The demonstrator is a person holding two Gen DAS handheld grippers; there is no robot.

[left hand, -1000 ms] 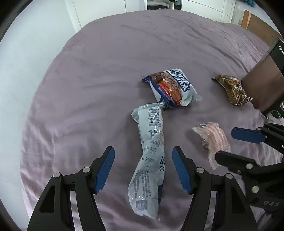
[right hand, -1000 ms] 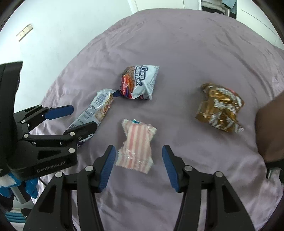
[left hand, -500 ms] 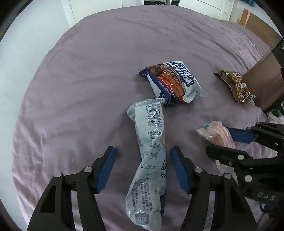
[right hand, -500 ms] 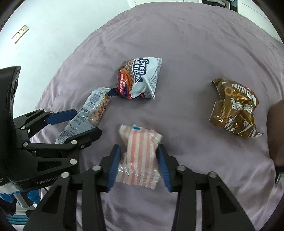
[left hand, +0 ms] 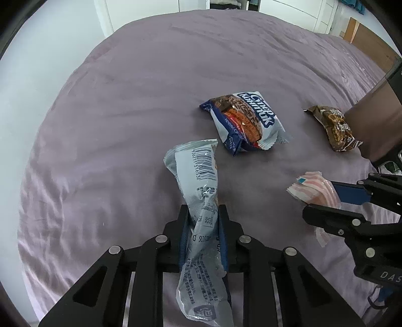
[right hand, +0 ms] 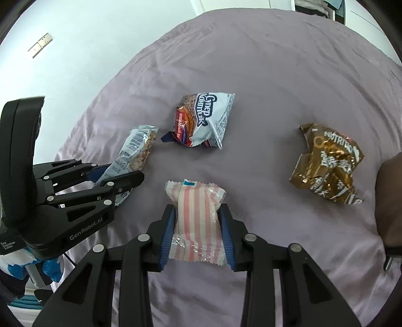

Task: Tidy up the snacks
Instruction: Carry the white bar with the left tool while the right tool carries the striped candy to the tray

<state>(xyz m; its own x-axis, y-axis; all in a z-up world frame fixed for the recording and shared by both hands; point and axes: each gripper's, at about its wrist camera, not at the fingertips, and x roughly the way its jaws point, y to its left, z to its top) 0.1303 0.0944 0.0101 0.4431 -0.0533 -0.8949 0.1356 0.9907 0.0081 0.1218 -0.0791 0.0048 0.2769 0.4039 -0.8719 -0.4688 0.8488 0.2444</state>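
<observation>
My left gripper (left hand: 203, 236) is shut on a long grey-blue snack packet (left hand: 201, 191), which shows a barcode and stands up out of the jaws; it also shows in the right wrist view (right hand: 135, 153). My right gripper (right hand: 197, 234) is shut on a pink-and-white striped packet (right hand: 196, 216), also seen at the right in the left wrist view (left hand: 311, 187). A blue-and-white cookie packet (left hand: 243, 120) (right hand: 203, 120) and a brown crumpled packet (left hand: 335, 128) (right hand: 326, 163) lie on the purple bedspread (left hand: 125, 113).
The bed's left edge drops to a white wall (left hand: 37, 63). White cupboard doors (left hand: 289, 10) stand beyond the far edge. A dark brown object (left hand: 371, 125) sits at the right by the brown packet.
Both grippers have closed: the left on the long grey-blue packet, the right on the striped packet. Both packets now sit raised in the jaws.
</observation>
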